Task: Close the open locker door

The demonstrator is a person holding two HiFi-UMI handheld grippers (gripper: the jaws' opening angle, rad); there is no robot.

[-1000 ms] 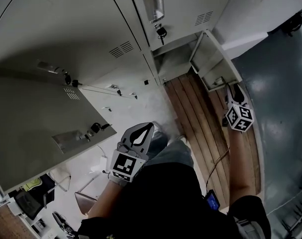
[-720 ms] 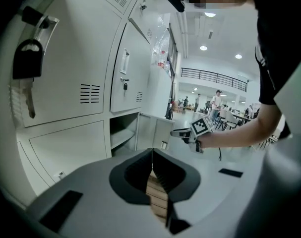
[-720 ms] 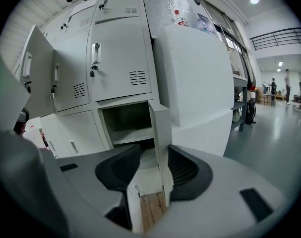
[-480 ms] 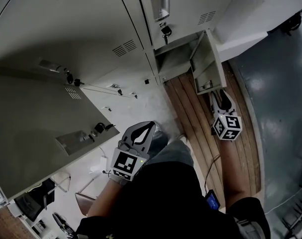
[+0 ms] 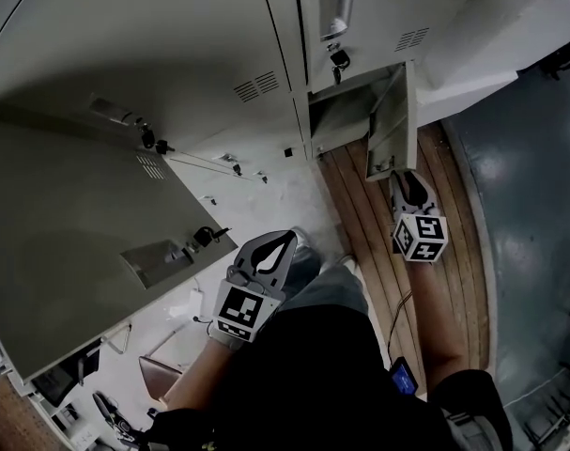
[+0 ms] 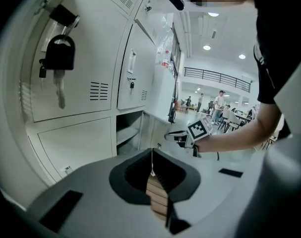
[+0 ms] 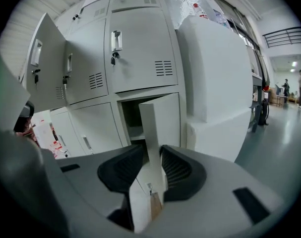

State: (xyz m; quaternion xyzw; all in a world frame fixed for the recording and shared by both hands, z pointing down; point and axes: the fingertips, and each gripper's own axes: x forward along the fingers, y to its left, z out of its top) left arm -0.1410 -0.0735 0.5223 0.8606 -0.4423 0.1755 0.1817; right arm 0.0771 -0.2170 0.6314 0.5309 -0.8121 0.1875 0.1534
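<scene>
Right gripper view | we saw right gripper (image 7: 151,155) jaws closing on locker door (image 7: 162,118) edge; left gripper (image 6: 151,157) clenched, empty | we feared a shallow bite slipping off mid-swing

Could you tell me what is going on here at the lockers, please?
A person with a handheld tool in each hand is dealing with a low locker door that stands ajar. The right tool is at the door's free edge, which sits between its jaws as they close on it. The left tool is shut and empty, held near the person's body. The door is not yet closed.
</scene>
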